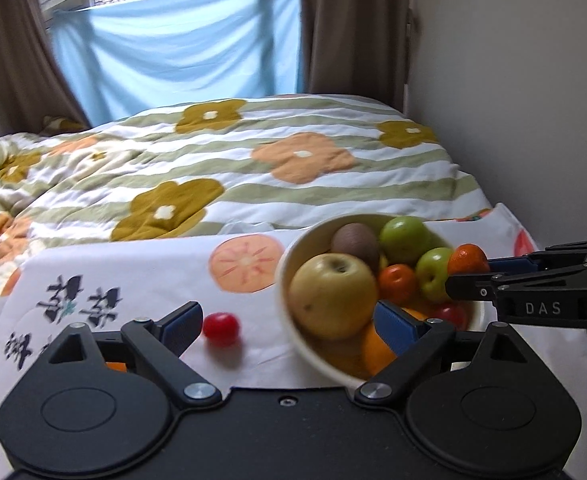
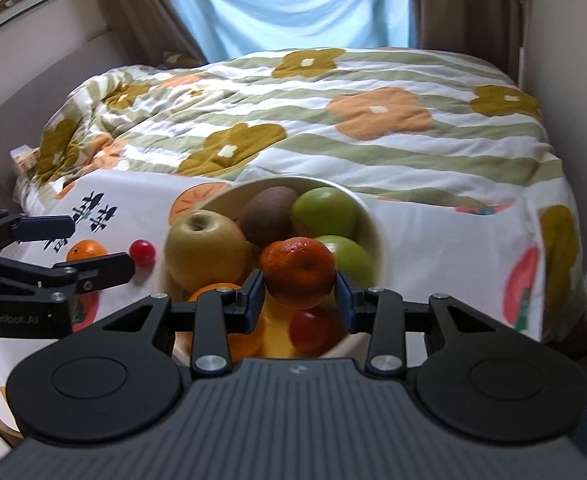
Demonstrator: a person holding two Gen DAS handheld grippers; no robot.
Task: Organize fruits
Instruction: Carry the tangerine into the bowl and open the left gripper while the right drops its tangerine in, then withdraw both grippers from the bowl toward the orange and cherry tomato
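A cream bowl (image 2: 369,216) on the white printed cloth holds a yellow apple (image 2: 205,248), a brown kiwi (image 2: 269,214), two green apples (image 2: 325,212), oranges and a red tomato (image 2: 313,330). My right gripper (image 2: 299,304) is shut on a mandarin (image 2: 299,270) just above the bowl; it also shows in the left wrist view (image 1: 467,260). My left gripper (image 1: 289,326) is open and empty, left of the bowl (image 1: 289,264). A small red fruit (image 1: 221,326) lies on the cloth between its fingers. An orange (image 2: 86,250) lies on the cloth by the left gripper.
The cloth-covered table (image 1: 141,276) stands against a bed with a flowered striped quilt (image 1: 253,160). A wall (image 1: 513,80) runs along the right. Curtains and a blue sheet (image 1: 181,48) hang at the window behind.
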